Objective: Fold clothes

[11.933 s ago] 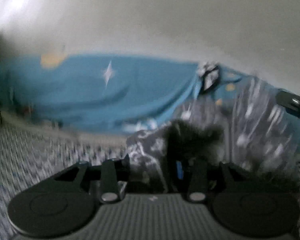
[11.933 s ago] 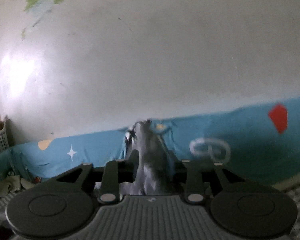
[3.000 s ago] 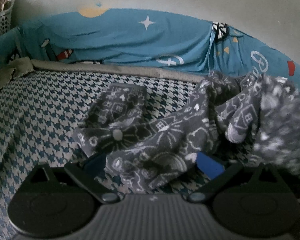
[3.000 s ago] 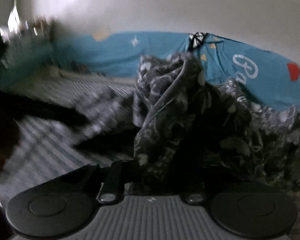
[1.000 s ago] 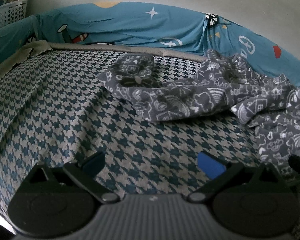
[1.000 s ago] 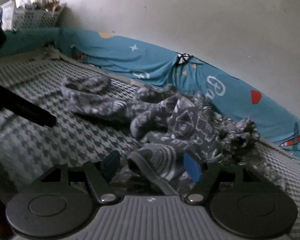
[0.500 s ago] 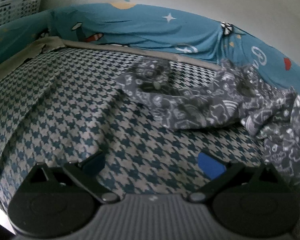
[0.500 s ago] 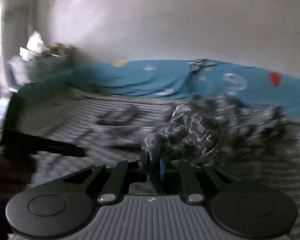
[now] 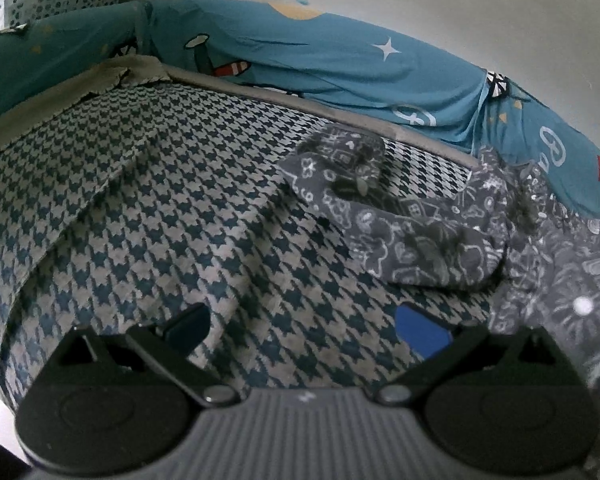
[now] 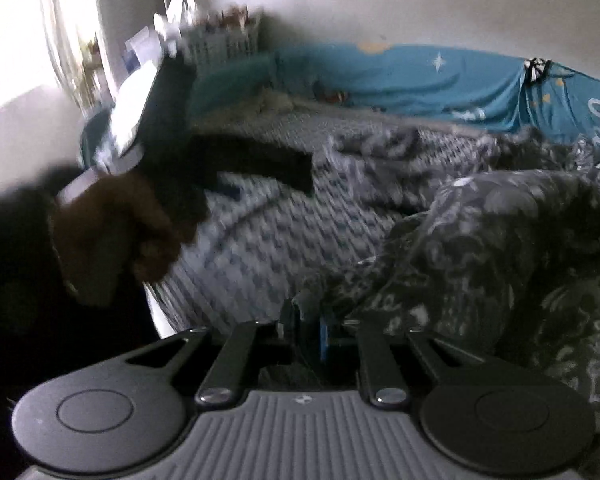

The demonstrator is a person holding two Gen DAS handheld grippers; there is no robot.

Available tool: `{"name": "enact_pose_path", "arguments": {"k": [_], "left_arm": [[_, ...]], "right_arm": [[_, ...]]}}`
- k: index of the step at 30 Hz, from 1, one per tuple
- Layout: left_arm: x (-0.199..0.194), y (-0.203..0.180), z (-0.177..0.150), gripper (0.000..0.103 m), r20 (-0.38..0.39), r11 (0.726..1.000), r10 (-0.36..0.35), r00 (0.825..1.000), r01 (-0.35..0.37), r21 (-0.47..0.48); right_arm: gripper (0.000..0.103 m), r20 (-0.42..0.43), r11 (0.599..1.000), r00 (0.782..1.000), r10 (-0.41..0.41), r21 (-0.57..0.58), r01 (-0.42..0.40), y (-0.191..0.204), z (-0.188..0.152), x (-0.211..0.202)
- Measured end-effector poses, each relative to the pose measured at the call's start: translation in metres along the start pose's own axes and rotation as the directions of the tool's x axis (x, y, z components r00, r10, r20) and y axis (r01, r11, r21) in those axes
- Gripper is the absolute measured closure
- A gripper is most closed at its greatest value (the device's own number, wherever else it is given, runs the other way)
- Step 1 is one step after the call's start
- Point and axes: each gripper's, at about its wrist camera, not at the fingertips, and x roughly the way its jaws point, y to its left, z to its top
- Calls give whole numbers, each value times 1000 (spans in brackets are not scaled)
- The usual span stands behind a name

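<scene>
Left gripper (image 9: 304,330) fingers wide over houndstooth bedcover (image 9: 180,208); right gripper (image 10: 309,330) easing apart, pinching rumpled patterned garment (image 10: 480,240).

A dark grey garment (image 9: 420,224) with white doodle print lies crumpled on the bed, at about 2 o'clock in the left wrist view. One edge (image 10: 312,300) is pinched near 6 o'clock in the right view.

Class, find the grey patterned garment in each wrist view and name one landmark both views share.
Left wrist view: the grey patterned garment lies right of centre on the houndstooth bed cover.
Right wrist view: it fills the right half, a fold between the right gripper pads.
Shared landmark: the white star on the blue sheet.
</scene>
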Motion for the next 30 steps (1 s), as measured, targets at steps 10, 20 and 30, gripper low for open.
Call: {"name": "enact_pose_path", "arguments": {"k": [10, 20, 30], "left_arm": [[14, 12, 18, 0, -2, 995, -31, 1000, 30, -99], [45, 12, 47, 0, -10, 989, -45, 999, 43, -144], [84, -1, 66, 4, -40, 992, -39, 998, 34, -122]], "right_arm": [[66, 36, 998, 998, 60, 30, -61, 5, -5, -7], [65, 83, 998, 997, -13, 65, 7, 1, 0, -6], [63, 77, 994, 996, -40, 109, 31, -11, -2, 1]]}}
